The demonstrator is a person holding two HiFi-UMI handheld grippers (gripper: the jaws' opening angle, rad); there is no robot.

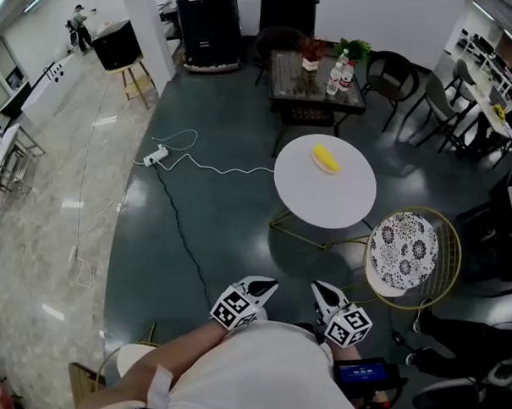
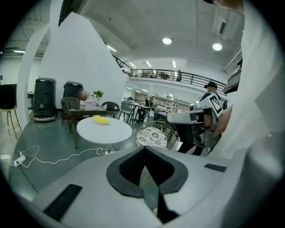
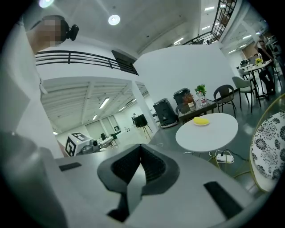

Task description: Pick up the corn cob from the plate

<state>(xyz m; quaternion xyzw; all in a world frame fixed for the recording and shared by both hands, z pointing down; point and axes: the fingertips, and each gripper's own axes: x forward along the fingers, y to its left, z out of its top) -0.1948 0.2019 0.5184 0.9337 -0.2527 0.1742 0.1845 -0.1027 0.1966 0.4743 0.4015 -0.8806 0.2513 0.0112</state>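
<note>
A yellow corn cob [image 1: 326, 157] lies on a pale plate at the far side of a round white table [image 1: 324, 202]. Both grippers hang low in the head view, close to the person's body and well short of the table. My left gripper [image 1: 265, 285] and my right gripper [image 1: 321, 289] are side by side, each shut with nothing between its jaws. In the left gripper view, the corn cob [image 2: 101, 120] sits far ahead of the shut left gripper [image 2: 144, 150], and the right gripper [image 2: 196, 122] shows alongside. From the right gripper [image 3: 141, 147], the corn cob [image 3: 201, 120] is also distant.
A wire chair with a black-and-white patterned cushion [image 1: 404, 251] stands to the right of the table. A white power strip [image 1: 156, 156] and its cable trail across the dark floor on the left. Behind stands a dark glass table [image 1: 316, 79] with bottles and plants, and several chairs.
</note>
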